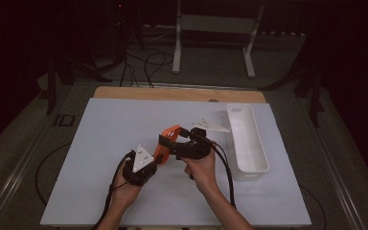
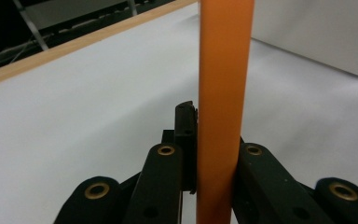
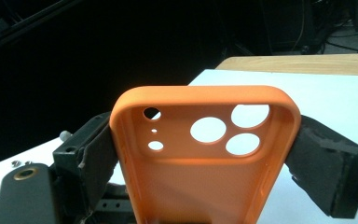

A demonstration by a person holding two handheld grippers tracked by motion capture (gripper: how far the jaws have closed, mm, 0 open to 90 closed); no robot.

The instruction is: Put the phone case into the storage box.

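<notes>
High view: a person is working at the counter [image 1: 105,143], which is covered by a white sheet. The left tongs [image 1: 154,155] and the right tongs [image 1: 170,139] are meeting near the middle of the counter, both on an orange case [image 1: 168,135] that is being held above the sheet. A white tray [image 1: 246,139] is lying to the right of the hands, long side running away from the person, apart from the case.

Left gripper view: the case [image 2: 223,93] is showing edge-on as an upright orange bar running through the frame. The left tongs [image 2: 214,163] are clenched on it, both black jaws pressing against its thin sides. The tray [image 2: 317,32] is sitting at upper right on the sheet.

Right gripper view: the case [image 3: 205,154] is facing the camera with its hollow inside, camera cut-outs near the top edge. The right tongs [image 3: 205,163] are grasping it across its width, one padded jaw touching each long side, standing wide apart.
</notes>
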